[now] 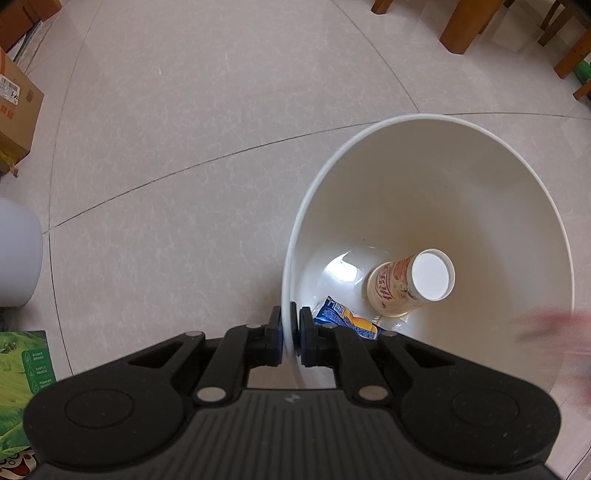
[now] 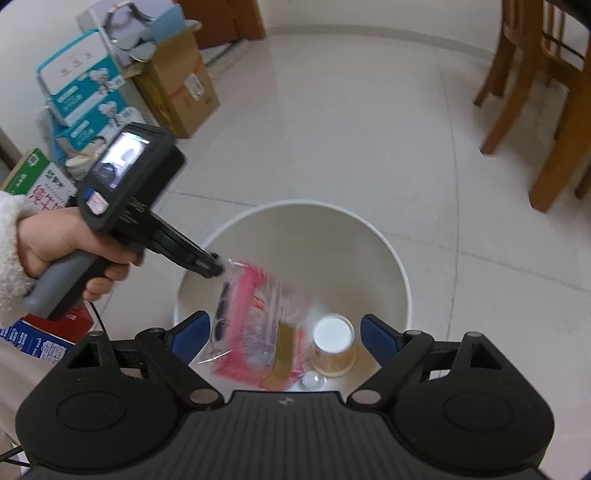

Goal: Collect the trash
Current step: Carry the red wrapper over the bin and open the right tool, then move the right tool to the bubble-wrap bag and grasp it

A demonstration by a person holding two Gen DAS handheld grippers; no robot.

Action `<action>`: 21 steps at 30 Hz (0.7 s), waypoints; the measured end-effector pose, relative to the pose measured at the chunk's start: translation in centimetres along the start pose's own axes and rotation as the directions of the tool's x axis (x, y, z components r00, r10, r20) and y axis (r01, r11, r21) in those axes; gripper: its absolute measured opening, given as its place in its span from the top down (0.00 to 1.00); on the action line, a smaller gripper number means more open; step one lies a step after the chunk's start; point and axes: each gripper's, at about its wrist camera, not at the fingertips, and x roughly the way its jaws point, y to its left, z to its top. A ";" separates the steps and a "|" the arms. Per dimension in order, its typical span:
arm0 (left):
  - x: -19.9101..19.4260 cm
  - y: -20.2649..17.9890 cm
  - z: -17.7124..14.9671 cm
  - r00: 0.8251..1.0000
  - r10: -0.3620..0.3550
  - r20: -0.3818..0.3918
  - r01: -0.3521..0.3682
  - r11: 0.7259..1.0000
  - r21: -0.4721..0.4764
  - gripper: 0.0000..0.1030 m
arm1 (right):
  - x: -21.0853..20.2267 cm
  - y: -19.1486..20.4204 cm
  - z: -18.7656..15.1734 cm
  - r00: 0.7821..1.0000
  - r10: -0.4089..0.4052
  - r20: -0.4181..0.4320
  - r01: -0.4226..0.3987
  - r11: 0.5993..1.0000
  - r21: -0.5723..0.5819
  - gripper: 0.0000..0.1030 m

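A white bin (image 1: 443, 177) stands on the tiled floor. My left gripper (image 1: 290, 321) is shut on its near rim; in the right wrist view a hand holds that left gripper (image 2: 218, 267) at the bin's (image 2: 314, 240) left edge. Inside lie an upturned paper cup (image 1: 410, 284) and a blue-and-orange wrapper (image 1: 345, 319). My right gripper (image 2: 284, 338) is open above the bin. A blurred pink plastic wrapper (image 2: 258, 332) hangs loose between its spread fingers, over the bin beside the cup (image 2: 334, 345). The pink wrapper (image 1: 554, 332) shows as a smear at the left wrist view's right edge.
Cardboard boxes (image 2: 177, 88) and stacked blue-white cartons (image 2: 81, 81) line the wall at left. Wooden chair legs (image 2: 517, 92) stand at the right and far side (image 1: 461, 26). A green carton (image 1: 22, 387) lies near the left gripper. Pale floor tiles (image 1: 184, 129) stretch beyond the bin.
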 end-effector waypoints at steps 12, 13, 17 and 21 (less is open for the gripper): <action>0.1 -0.1 -0.1 1.000 0.003 -0.001 -0.003 1.000 0.002 0.94 | -1.6 -3.6 -2.5 0.998 -0.059 0.037 0.055 0.993 0.103 0.07; 0.1 -0.1 -0.1 1.000 0.002 -0.002 -0.002 1.000 0.001 0.94 | -1.6 -3.8 -2.8 0.997 -0.067 0.036 0.062 0.992 0.109 0.07; 0.1 -0.1 -0.1 1.000 0.002 -0.002 -0.002 1.000 0.000 0.94 | -2.1 -4.6 -4.9 0.991 -0.126 0.055 0.118 0.985 0.126 0.07; 0.2 -0.2 0.0 1.000 0.000 -0.001 0.000 1.000 0.001 0.94 | -2.8 -5.9 -9.0 0.971 -0.226 0.080 0.209 0.961 0.182 0.02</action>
